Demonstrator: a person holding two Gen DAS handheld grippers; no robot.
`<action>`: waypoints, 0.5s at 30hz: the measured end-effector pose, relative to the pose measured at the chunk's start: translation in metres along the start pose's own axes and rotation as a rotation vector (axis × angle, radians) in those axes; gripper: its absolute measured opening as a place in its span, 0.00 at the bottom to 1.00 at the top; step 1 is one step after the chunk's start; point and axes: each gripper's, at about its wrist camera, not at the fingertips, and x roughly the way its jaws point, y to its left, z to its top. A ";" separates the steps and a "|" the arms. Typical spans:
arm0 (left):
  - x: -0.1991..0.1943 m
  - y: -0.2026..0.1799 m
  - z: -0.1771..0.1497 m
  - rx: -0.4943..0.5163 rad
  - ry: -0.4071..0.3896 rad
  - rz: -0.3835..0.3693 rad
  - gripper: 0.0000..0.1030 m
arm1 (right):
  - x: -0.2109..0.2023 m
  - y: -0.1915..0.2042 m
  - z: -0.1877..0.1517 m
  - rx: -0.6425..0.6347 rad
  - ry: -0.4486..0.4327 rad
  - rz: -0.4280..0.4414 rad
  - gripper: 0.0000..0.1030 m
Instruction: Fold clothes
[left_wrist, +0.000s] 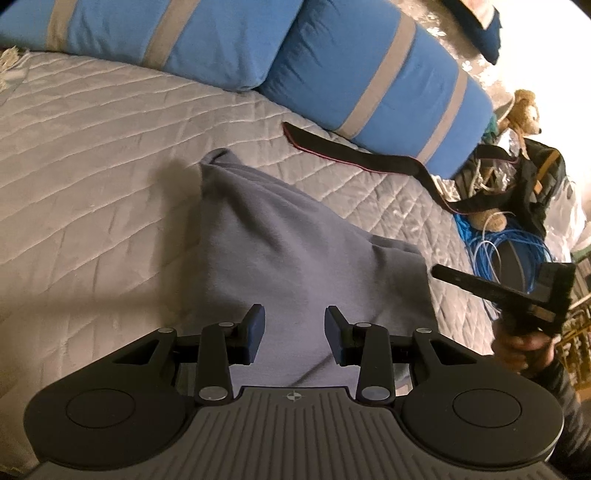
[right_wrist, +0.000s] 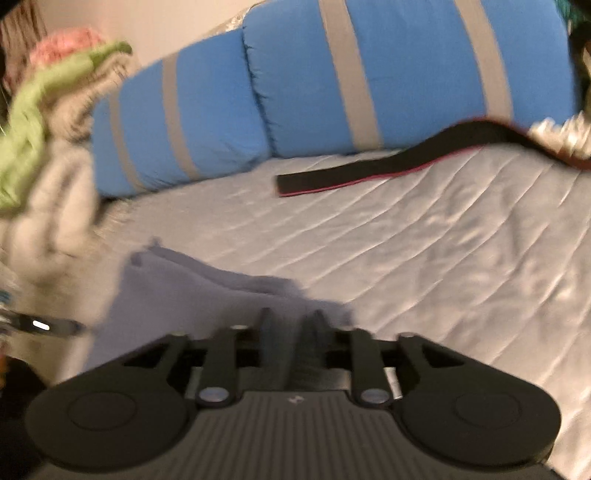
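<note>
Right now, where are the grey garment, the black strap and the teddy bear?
grey garment (left_wrist: 295, 236), left wrist view, middle of its folded cloth.
black strap (right_wrist: 351, 175), right wrist view, flat stretch near its free end.
teddy bear (left_wrist: 522, 107), left wrist view, its head.

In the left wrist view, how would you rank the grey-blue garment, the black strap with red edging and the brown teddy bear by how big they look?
1. Grey-blue garment, though nearest the camera.
2. Black strap with red edging.
3. Brown teddy bear, partly hidden.

Black left claw (left_wrist: 294, 334) with dark-blue pads, silver screws, ribbed grey housing.
</note>
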 end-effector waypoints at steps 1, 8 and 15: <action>0.000 0.001 -0.001 -0.004 0.001 0.000 0.33 | 0.001 -0.002 0.000 0.022 0.015 0.039 0.50; -0.001 0.005 -0.004 -0.004 0.010 0.001 0.33 | 0.028 -0.012 -0.010 0.135 0.162 0.132 0.52; -0.001 0.006 -0.005 -0.002 0.017 0.005 0.33 | 0.023 -0.018 -0.011 0.233 0.161 0.187 0.12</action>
